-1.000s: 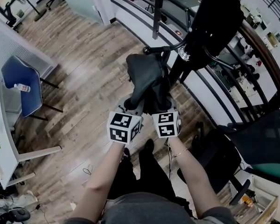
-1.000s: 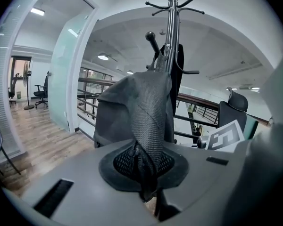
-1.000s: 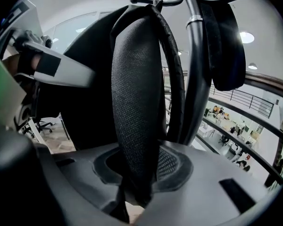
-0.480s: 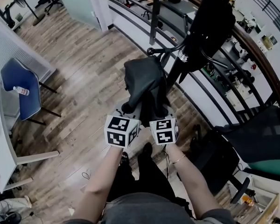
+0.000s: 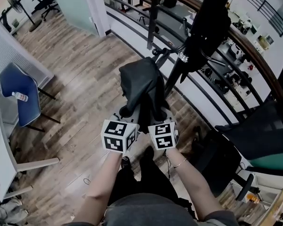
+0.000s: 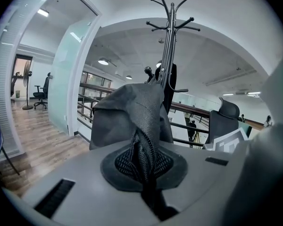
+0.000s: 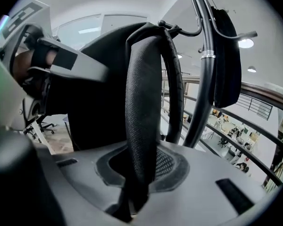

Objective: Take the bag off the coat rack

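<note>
Both my forearms (image 5: 179,171) reach straight out from the body, side by side. The left gripper (image 5: 126,113) and right gripper (image 5: 163,114) sit close together, marker cubes nearly touching, both aimed at the coat rack (image 5: 198,36).

In its own view the left gripper (image 6: 144,166) is pressed together on a gathered fold of the bag (image 6: 127,112), with cloth bunched tight between the pads. The right gripper (image 7: 139,171) has just been closing and pinches the bag's shoulder strap (image 7: 144,102), which rises out of the jaws in an arch.

The bag (image 5: 140,86) hangs between the rack and my grippers. Its long axis runs from a hook (image 5: 156,52) low on the rack down and back towards me, so it slants rather than hanging plumb, lower end at the jaws. In the right gripper view the strap's top lies right at that hook (image 7: 166,26); I cannot tell whether it rests on it.

The bag is dark, limp, coarsely woven cloth, and the strap is padded mesh. The rack (image 6: 169,41) is a slim glossy metal pole with curved, knob-tipped arms. It stands on a wood-plank floor (image 5: 80,74) beside a dark railing (image 5: 236,32).
</note>
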